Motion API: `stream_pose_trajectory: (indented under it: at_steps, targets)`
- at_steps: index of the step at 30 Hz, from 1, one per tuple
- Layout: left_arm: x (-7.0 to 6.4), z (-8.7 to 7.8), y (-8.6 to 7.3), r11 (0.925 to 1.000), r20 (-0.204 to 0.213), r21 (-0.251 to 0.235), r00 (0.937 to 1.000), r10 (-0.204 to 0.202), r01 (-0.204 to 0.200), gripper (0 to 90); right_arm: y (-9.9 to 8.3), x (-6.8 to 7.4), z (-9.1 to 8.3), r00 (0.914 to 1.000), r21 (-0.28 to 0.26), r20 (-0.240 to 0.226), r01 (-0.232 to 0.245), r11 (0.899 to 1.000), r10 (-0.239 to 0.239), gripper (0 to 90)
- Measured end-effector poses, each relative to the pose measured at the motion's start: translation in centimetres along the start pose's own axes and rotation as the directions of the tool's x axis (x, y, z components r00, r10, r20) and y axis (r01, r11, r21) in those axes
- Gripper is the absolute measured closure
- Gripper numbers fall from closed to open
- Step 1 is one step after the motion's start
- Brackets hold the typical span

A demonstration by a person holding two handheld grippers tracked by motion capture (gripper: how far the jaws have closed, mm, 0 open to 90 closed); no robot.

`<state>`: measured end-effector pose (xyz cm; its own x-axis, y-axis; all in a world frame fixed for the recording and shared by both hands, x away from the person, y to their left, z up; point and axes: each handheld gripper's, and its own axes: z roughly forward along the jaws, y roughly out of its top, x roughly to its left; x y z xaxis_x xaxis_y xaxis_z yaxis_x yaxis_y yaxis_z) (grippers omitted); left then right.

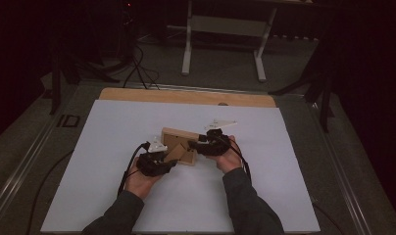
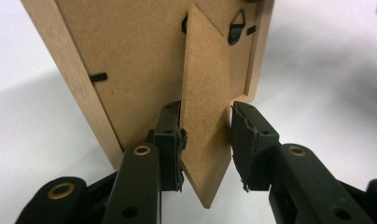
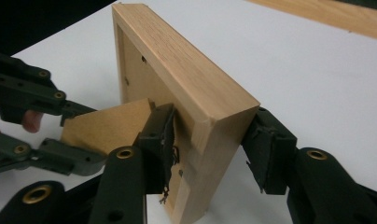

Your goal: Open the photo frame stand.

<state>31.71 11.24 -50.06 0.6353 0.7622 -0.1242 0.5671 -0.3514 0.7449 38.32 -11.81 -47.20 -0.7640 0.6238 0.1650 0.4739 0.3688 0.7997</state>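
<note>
A light wooden picture frame (image 1: pixel 172 135) stands tilted on the white sheet, its brown back (image 2: pixel 130 56) turned toward me. Its fibreboard easel stand (image 2: pixel 205 116) is swung out from the back. My left gripper (image 2: pixel 206 144) has its jaws on the two side edges of the stand, near its pointed lower end. My right gripper (image 3: pixel 210 149) is shut on the frame's near corner (image 3: pixel 214 126), one pad on the back side and one on the outer face. From the right gripper view, the left gripper (image 3: pixel 79 133) holds the stand (image 3: pixel 112 123) at the left.
A white sheet (image 1: pixel 284 171) covers a wooden board whose far edge (image 1: pixel 186 96) shows. A metal hanger hook (image 2: pixel 236 28) sits on the frame's back. A table stand (image 1: pixel 220 24), cables and dark floor lie beyond the board.
</note>
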Motion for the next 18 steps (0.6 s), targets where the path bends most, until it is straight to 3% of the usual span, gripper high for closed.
stream_pose_trajectory:
  at_steps: [8,18]
  targets:
    - [0.8,0.9,0.0,0.9999,-0.011,0.011,0.9999,-0.01,0.01,67.4,0.2,0.8,-0.4,0.9945,-0.007,0.062,0.085,0.996,-0.085,55.9]
    - [1.0,1.2,-0.4,0.9993,-0.026,0.036,0.9996,0.01,-0.009,65.1,0.1,1.8,-0.4,0.9887,0.003,0.077,0.129,0.992,-0.128,57.0]
